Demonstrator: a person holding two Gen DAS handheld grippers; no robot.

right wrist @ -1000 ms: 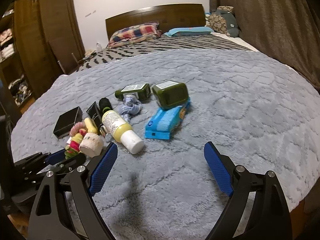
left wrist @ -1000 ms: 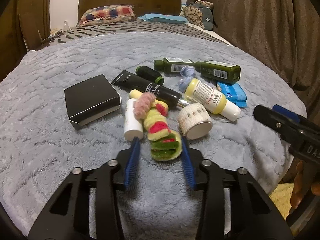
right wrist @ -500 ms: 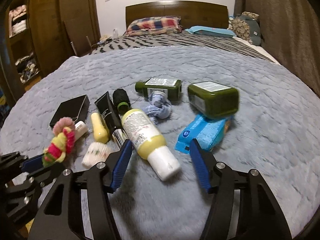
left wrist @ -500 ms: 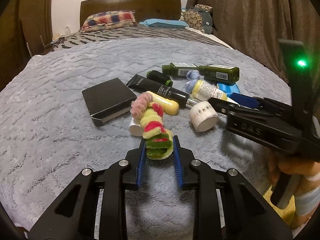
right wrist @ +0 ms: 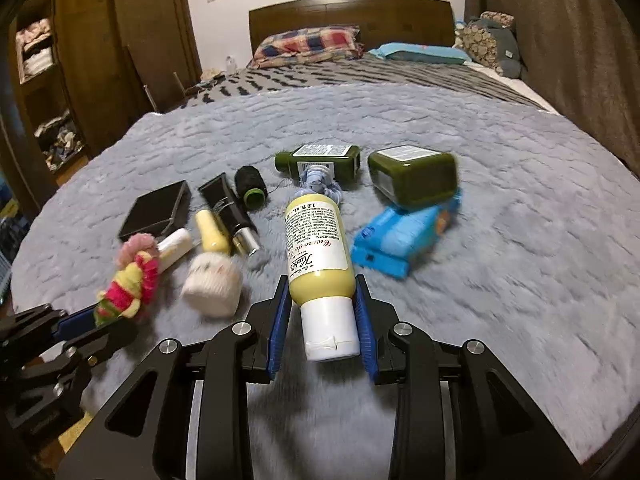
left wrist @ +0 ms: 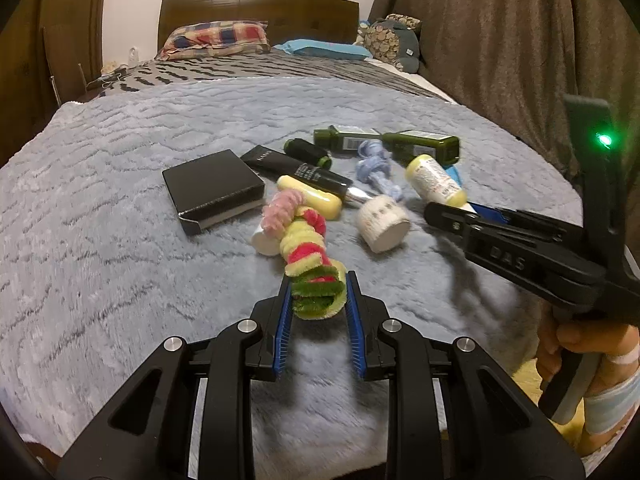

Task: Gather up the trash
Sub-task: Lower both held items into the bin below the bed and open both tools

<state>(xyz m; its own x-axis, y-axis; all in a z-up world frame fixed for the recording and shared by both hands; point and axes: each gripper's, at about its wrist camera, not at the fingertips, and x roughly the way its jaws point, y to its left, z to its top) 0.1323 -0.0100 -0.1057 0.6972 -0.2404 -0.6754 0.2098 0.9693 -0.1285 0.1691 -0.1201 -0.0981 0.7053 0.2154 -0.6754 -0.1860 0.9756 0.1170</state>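
My left tool (left wrist: 318, 300) is clamped on the near end of the fuzzy chenille toy (left wrist: 306, 248), which trails across the grey blanket (left wrist: 100, 200) on the bed. My right tool (right wrist: 322, 312) is squeezing the yellow lotion bottle (right wrist: 318, 240) near its white cap. The white jar (right wrist: 212, 284) and blue packet (right wrist: 400, 236) lie beside it.
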